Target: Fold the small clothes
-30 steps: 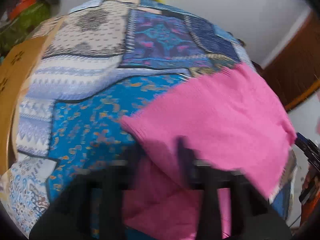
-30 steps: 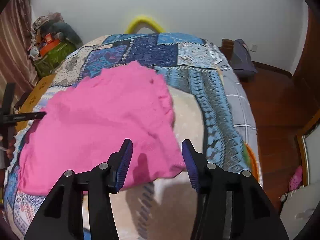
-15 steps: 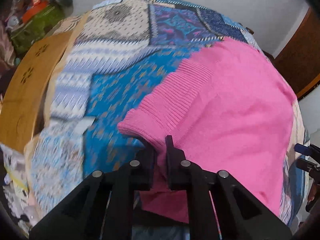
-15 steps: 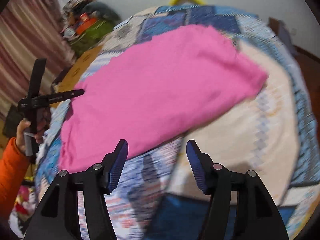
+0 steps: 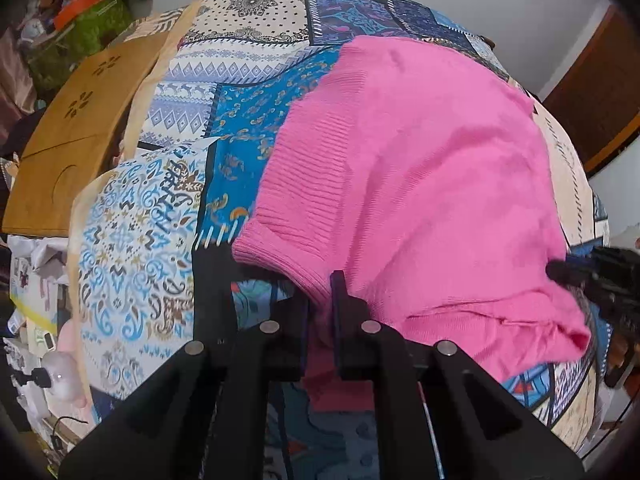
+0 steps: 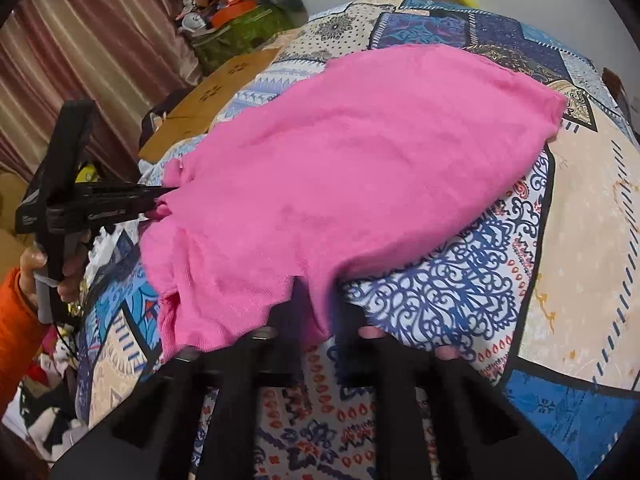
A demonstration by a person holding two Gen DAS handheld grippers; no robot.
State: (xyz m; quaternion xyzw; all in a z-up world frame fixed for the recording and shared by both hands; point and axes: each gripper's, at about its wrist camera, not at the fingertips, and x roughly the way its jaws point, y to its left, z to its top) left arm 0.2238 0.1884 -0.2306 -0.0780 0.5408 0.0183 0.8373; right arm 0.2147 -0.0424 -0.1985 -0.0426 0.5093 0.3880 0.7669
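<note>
Two near corners of soft, light pink knit sweater (image 5: pixel 420 184) on patchwork bedspread (image 5: pixel 136 240) pinched in closed jaws of left gripper (image 5: pixel 320 304) and right gripper (image 6: pixel 316 316); limp, stretchy, best gripped at ribbed hem

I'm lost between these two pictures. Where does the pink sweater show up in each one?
Left wrist view: the pink sweater fills the centre and right, its near ribbed edge pinched in the left hand-held gripper.
Right wrist view: the pink sweater spreads across the centre.
Shared landmark: the wooden board beside the patchwork bedspread.
</note>
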